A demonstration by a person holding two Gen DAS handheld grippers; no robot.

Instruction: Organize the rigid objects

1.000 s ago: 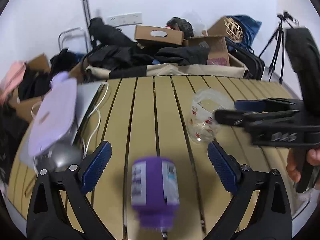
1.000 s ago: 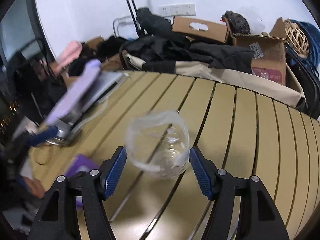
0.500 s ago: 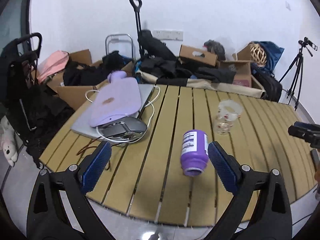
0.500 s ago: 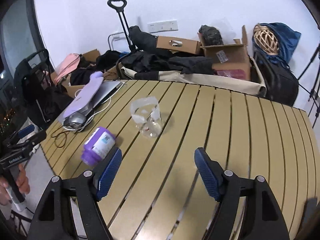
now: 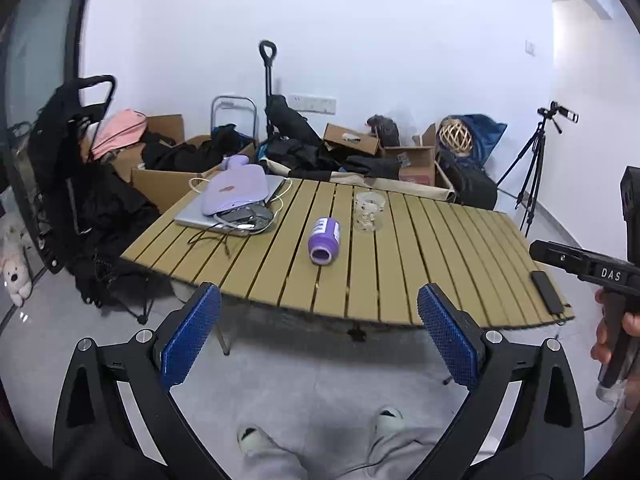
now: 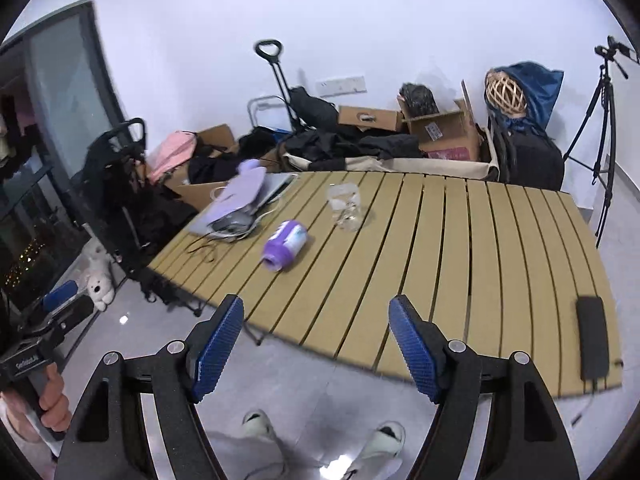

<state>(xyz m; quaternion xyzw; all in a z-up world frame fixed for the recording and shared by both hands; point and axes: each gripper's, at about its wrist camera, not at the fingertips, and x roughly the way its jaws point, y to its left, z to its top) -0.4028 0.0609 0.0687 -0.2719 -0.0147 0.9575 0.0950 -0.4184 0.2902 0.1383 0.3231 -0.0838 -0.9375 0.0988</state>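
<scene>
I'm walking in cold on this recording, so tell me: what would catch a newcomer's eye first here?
The purple plastic bottle lying on its side near the middle of the tan slatted table stands out first, with the clear glass measuring cup upright just behind it. At the table's left end a lilac hot-water bottle lies on a silver laptop. Both the left gripper and right gripper are open, held off the table's near edge.

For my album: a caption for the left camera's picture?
Open left gripper held back from a slatted table bearing a toppled purple bottle and clear cup.
</scene>
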